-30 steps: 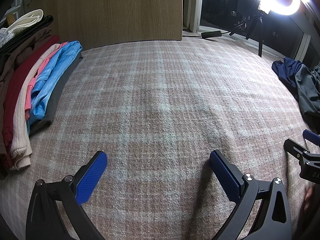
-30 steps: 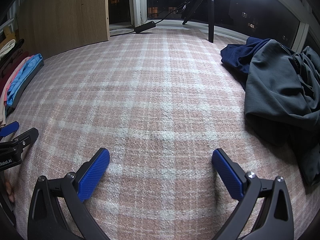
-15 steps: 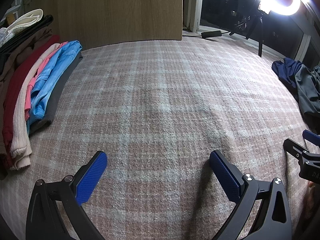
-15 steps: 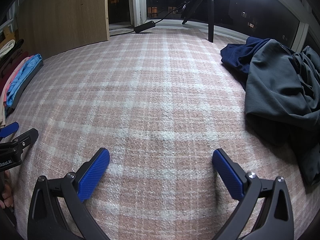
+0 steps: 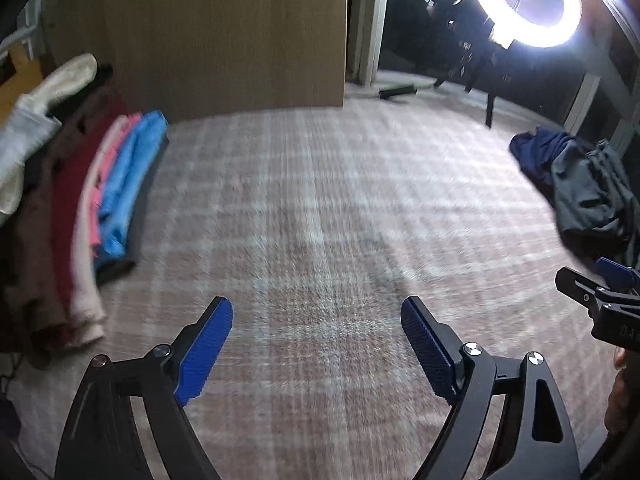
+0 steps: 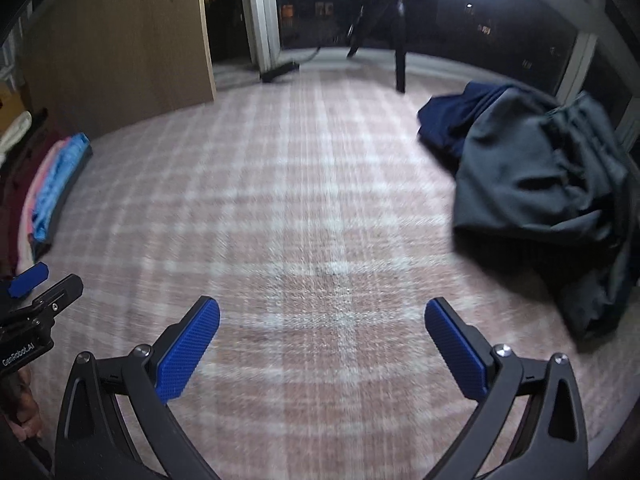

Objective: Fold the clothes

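Observation:
A crumpled grey garment [image 6: 536, 184] lies on the right of the pink plaid surface, with a navy garment [image 6: 452, 120] behind it; both show small at the right in the left wrist view, grey garment [image 5: 588, 196]. Folded clothes sit stacked at the left: blue [image 5: 128, 184], pink, cream and dark red pieces [image 5: 68, 200]. My left gripper [image 5: 316, 316] hovers open over bare plaid with nothing between its fingers. My right gripper [image 6: 322, 316] is open too, left of the grey garment and apart from it.
A wooden panel [image 5: 224, 36] stands at the back left. A ring light [image 5: 524, 4] on a tripod [image 6: 400, 60] glares at the back by dark windows, with a black power strip [image 6: 280, 72] on the sill. A hand [image 6: 20, 412] holds the left gripper.
Both grippers have lifted and pulled back, so both views are blurred and show more of the room. The jaws stay open and the clothes have not moved.

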A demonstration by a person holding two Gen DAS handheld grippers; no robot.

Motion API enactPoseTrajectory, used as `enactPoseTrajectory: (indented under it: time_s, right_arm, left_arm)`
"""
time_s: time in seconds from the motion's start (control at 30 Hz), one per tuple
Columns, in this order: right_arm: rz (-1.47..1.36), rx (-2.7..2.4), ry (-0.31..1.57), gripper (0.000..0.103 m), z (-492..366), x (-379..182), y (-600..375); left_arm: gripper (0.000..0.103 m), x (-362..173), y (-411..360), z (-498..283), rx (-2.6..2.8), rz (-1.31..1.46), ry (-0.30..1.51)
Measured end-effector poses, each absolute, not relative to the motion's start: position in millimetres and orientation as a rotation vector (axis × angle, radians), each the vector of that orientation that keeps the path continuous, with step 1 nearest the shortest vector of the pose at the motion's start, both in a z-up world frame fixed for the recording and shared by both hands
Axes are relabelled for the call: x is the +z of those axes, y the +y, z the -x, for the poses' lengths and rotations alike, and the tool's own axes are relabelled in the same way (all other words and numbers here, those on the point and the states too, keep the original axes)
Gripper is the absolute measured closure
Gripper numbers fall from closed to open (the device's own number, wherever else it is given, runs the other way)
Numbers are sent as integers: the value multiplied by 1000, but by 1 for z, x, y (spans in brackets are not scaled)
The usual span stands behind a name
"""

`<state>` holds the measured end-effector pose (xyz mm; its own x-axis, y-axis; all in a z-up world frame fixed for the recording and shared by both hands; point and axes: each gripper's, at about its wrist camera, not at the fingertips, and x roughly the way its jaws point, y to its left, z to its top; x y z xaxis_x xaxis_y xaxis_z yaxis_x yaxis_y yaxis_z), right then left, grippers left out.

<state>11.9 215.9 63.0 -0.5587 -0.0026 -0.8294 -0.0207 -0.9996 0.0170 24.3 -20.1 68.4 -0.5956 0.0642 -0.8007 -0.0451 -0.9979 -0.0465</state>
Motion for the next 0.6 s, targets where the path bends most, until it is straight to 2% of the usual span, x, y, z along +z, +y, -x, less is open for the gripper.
enactPoseTrajectory:
  time_s: [0.37,0.6]
  right_arm:
    - [1180,2868,19,0,-81,155,206]
    - [1005,2893,4,0,-123,202,201]
  left_arm:
    - [16,167,-54,-85,2866,1120,2]
    - [10,215,-65,-122,2909,949,48]
